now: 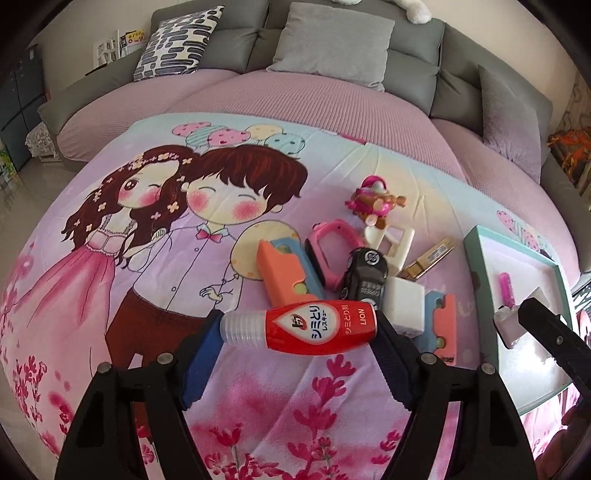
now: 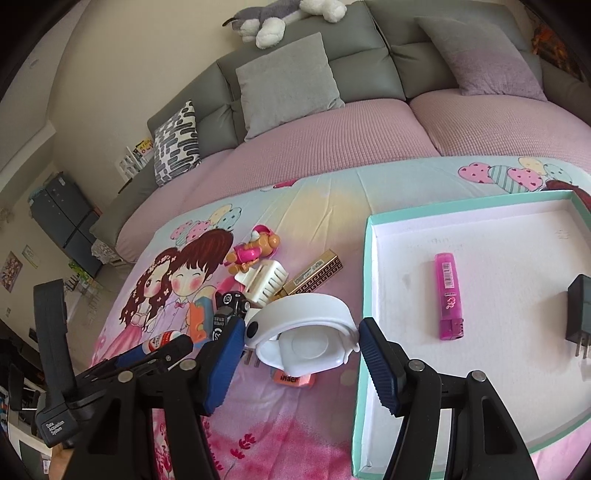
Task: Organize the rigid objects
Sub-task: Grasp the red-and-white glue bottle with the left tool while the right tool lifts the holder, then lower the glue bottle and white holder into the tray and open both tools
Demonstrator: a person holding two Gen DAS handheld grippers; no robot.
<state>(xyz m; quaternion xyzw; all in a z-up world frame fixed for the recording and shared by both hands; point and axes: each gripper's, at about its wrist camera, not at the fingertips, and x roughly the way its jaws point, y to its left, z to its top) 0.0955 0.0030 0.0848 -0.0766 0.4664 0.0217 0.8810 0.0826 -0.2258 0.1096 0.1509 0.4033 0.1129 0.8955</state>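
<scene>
My left gripper point(image 1: 299, 325) is shut on a red stain-remover bottle point(image 1: 303, 326), held sideways above the printed bedsheet. My right gripper point(image 2: 301, 332) is shut on a white watch point(image 2: 306, 336), just left of the teal-rimmed tray point(image 2: 365, 280). The tray holds a pink lighter point(image 2: 448, 297) and a black charger point(image 2: 580, 314). A pile lies on the sheet: orange-and-blue toy point(image 1: 284, 269), pink watch point(image 1: 328, 251), black toy car point(image 1: 364, 277), white charger block point(image 1: 402, 304), gold tube point(image 1: 428, 258), white hair clip point(image 1: 391, 240), pink toy figure point(image 1: 373, 201).
The sheet point(image 1: 147, 258) covers a pink bed with grey cushions point(image 1: 332, 40) and a patterned pillow point(image 1: 177, 40) behind. A plush dog point(image 2: 280, 16) lies on the headboard. The left gripper shows at the lower left of the right wrist view point(image 2: 155, 350).
</scene>
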